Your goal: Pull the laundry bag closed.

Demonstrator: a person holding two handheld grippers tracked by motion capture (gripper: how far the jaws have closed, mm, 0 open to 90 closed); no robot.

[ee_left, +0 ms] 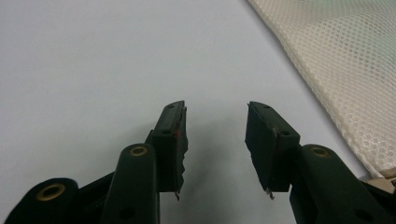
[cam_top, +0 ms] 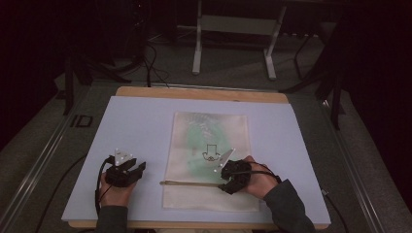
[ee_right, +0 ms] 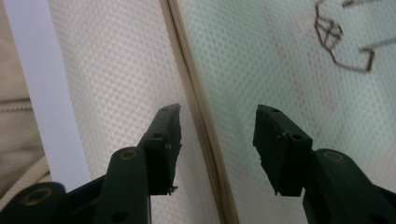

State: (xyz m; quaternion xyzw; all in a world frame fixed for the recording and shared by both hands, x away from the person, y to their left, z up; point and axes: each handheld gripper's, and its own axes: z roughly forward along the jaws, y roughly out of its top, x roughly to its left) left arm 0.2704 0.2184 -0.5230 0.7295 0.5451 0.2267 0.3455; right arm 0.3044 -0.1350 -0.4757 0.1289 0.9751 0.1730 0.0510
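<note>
Holding a gripper in each hand, you have both forearms coming in over the near edge of the table (cam_top: 204,93). Your left gripper (cam_top: 138,168) rests on the pale blue sheet (cam_top: 136,121) near its front-left part, well apart from the work; its jaws stand released with nothing between them, only bare sheet below, and the edge of the mesh bag (ee_left: 345,70) shows off to one side in the left gripper view.

Your right gripper (cam_top: 224,187) sits over the lower right part of the mesh bag (cam_top: 209,160), which lies flat in the middle of the blue sheet, its long side running away from you. The right jaws are spread wide and grasp nothing. A thin rod (cam_top: 189,183) lies across the lower part of the bag, running left from the right gripper; in the right gripper view this rod (ee_right: 201,116) passes between the open jaws without either pad pressing on it.

Beyond the rod, the bag shows a greenish patch (cam_top: 209,133) with a small dark outline drawing (cam_top: 210,154) on it, just past your right gripper. Farther off, the wooden back edge of the table meets a grey floor where the metal legs of a stand (cam_top: 233,43) rise.
</note>
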